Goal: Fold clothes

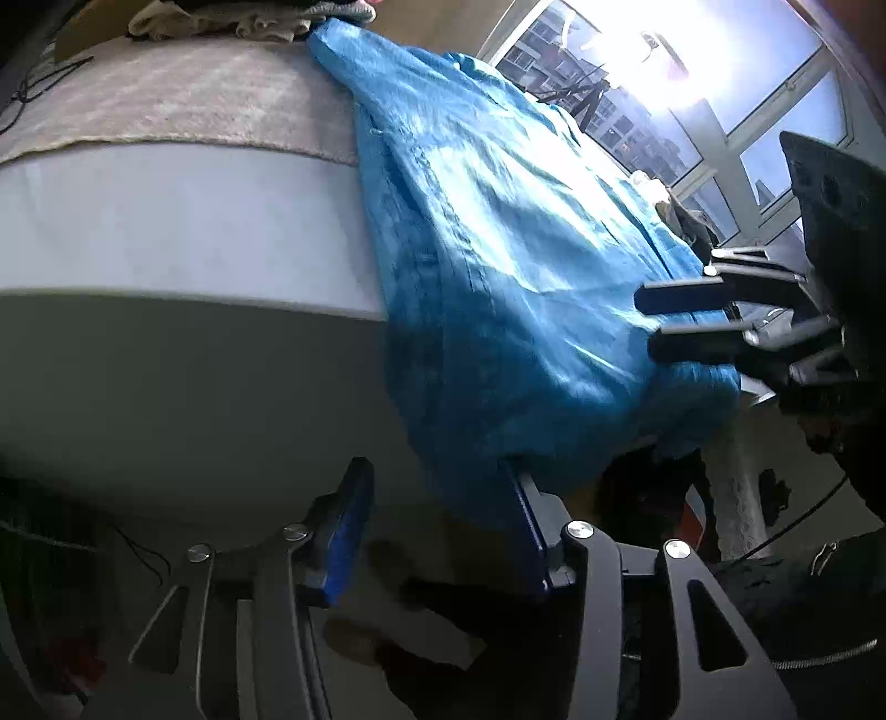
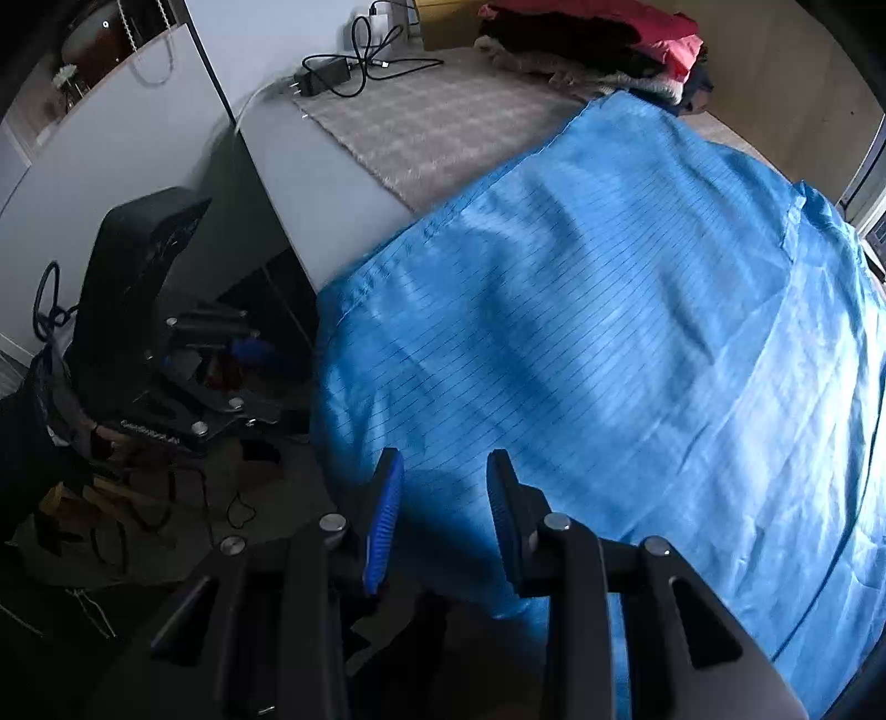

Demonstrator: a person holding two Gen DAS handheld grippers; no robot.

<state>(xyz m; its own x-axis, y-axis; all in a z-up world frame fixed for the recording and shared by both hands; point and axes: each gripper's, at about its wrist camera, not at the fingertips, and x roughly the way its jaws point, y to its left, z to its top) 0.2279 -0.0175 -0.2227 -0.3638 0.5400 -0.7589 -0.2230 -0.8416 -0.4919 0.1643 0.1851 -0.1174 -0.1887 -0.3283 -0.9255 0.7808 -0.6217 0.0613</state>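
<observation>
1. Draping over the table (image 1: 183, 221) edge, the blue garment (image 1: 498, 266) lies partly on the grey mat (image 1: 183, 99) and partly hangs down the front.
2. We see our left gripper (image 1: 437, 526) below the table edge, its jaws parted with clear space between the blue pads.
3. The garment's hanging hem reaches down onto the inner face of its right finger (image 1: 526, 515); the left finger (image 1: 349, 526) stands apart from the cloth. We grasp nothing there.
4. In the left view, our right gripper (image 1: 664, 318) comes in from the right, its two dark fingers lying across the garment's right side near the hem.
5. From the right wrist, the garment (image 2: 609, 343) fills most of the frame, spread over the table (image 2: 310, 183) corner and falling toward us.
6. Our right gripper (image 2: 443, 515) sits at the lower edge of the cloth, jaws set apart. Fabric lies in the gap behind the pads, yet we cannot tell whether either pad touches it; no fold is pinched.
7. Our left gripper (image 2: 243, 354) shows at the left of that view, low beside the table front, just beside the garment's left hanging edge.
8. A pile of clothes (image 2: 598, 50) rests at the far end of the mat, just beyond the garment's far edge.
9. A charger (image 2: 326, 77) with cables sits on the far left corner, well apart from the garment.
</observation>
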